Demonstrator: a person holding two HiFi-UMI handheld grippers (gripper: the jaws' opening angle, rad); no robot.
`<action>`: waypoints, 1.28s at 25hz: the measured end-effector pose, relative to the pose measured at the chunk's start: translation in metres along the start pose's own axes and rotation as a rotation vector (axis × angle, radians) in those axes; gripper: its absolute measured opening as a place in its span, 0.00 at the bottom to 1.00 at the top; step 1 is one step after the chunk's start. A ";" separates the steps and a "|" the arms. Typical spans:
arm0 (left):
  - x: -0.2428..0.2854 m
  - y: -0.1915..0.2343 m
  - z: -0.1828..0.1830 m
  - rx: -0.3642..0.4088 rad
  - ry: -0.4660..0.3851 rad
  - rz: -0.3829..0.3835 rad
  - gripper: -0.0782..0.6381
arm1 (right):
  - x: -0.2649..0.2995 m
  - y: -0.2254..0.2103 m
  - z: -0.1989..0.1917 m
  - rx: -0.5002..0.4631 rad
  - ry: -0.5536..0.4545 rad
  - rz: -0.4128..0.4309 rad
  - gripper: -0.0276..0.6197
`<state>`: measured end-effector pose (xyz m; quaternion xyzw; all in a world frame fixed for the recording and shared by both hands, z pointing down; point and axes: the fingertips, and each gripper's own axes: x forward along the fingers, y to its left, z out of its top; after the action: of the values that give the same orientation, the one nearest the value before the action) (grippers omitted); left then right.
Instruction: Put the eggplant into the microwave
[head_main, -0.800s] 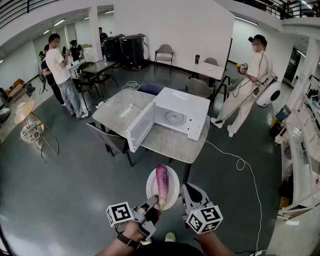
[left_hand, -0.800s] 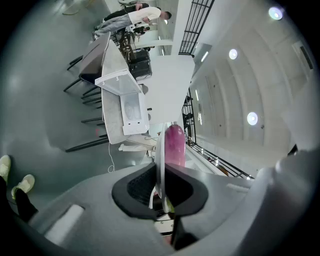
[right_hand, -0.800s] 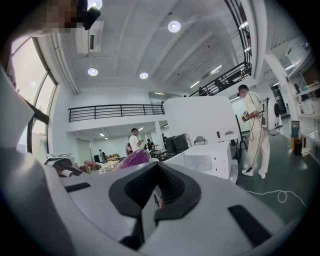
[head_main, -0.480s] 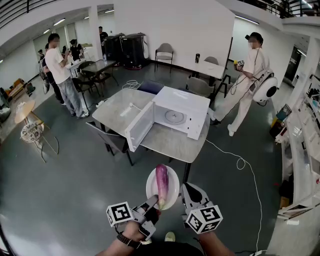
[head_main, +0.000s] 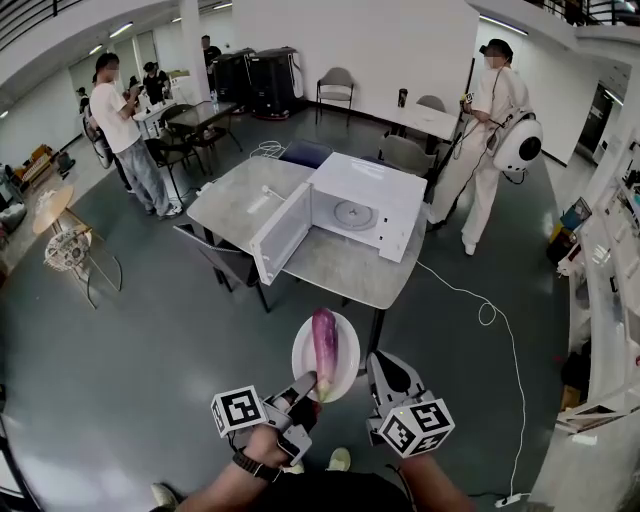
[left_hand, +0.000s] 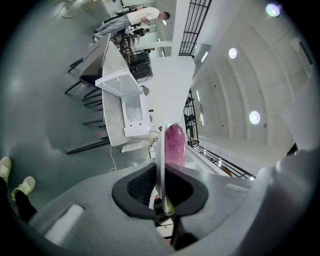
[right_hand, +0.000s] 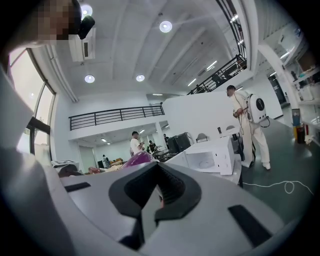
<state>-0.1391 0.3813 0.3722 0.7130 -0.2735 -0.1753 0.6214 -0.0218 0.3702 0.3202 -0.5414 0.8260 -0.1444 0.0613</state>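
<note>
The left gripper's (head_main: 306, 388) fingers are clenched on the near rim of a white plate (head_main: 344, 372); the left gripper view shows that rim edge-on, pinched between the two pads. The plate is carried level so the eggplant (head_main: 324, 340) can lie along it, stem end towards the fingers and rounded tip pointing to 12 o'clock. Carrying it this way avoids squeezing the soft, rounded eggplant itself.

At 3 o'clock of the plate, the right gripper (head_main: 377, 366) is just beside the rim with its fingers closed together on what looks like nothing. It is probably kept close to steady the plate if it tips.

Further out at 12 o'clock, well apart from the plate, the microwave (head_main: 365, 205) sits on the desk (head_main: 330, 268) with its door (head_main: 282, 232) swung wide. The cavity is ready, so the carry across the floor is the step still to do. A one-sided grip risks the plate sagging and the eggplant rolling off.
</note>
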 end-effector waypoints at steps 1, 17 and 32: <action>0.002 0.000 0.000 -0.002 -0.003 0.003 0.16 | -0.001 -0.002 0.001 0.003 0.000 0.000 0.05; 0.053 0.000 -0.009 0.010 -0.045 0.027 0.16 | 0.008 -0.029 0.022 -0.007 -0.038 0.099 0.05; 0.103 0.021 0.048 -0.030 -0.025 0.023 0.16 | 0.074 -0.059 0.022 0.007 -0.016 0.070 0.05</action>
<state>-0.0899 0.2788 0.3940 0.6980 -0.2867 -0.1810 0.6307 0.0060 0.2767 0.3210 -0.5132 0.8434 -0.1408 0.0745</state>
